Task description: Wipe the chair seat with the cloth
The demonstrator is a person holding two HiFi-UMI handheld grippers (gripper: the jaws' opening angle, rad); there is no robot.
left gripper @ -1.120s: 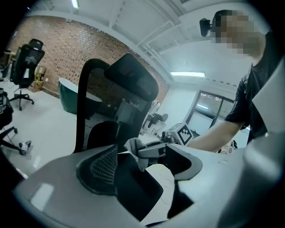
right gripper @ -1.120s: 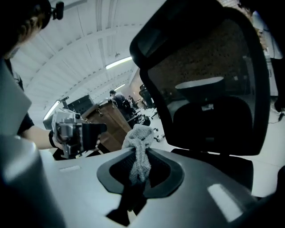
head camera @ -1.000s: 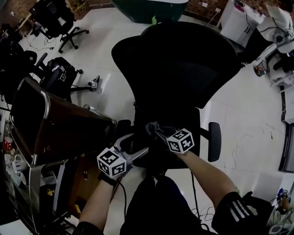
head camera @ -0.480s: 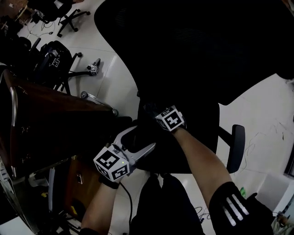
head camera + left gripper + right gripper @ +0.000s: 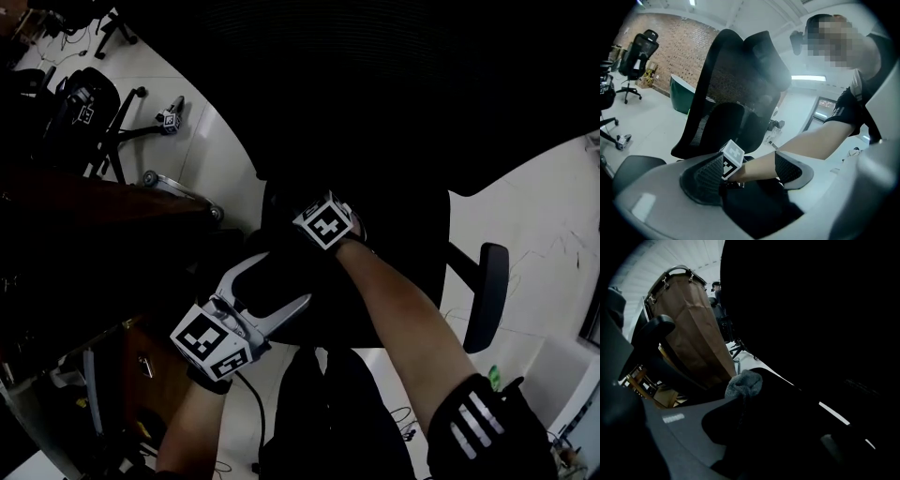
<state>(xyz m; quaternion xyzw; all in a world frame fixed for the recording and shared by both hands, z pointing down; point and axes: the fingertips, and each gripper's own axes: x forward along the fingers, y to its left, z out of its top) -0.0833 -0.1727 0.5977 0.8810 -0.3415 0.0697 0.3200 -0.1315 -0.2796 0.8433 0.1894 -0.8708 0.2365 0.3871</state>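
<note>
The black office chair's backrest [image 5: 394, 84] fills the top of the head view, with the seat [image 5: 394, 291] below it. My right gripper [image 5: 305, 211] reaches over the seat's left part, its marker cube [image 5: 326, 223] showing. In the right gripper view it [image 5: 740, 397] is shut on a grey cloth [image 5: 744, 383], which bulges out past the jaws just above the dark seat [image 5: 787, 427]. My left gripper [image 5: 267, 286] hangs open by the seat's front left corner, nothing between its ribbed pads [image 5: 705, 180]. Across its jaws I see the right forearm [image 5: 811, 145].
A brown wooden desk [image 5: 94, 244] stands close on the left; its panel [image 5: 693, 329] shows behind the left armrest [image 5: 656, 329]. The right armrest [image 5: 487, 291] sticks out at the seat's right. Another chair's wheeled base [image 5: 103, 122] and a small marked device [image 5: 169, 117] sit on the white floor.
The right gripper has carried the cloth forward and left over the seat toward the backrest. The head view has leaned in closer. The left gripper stayed open near the seat's front.
</note>
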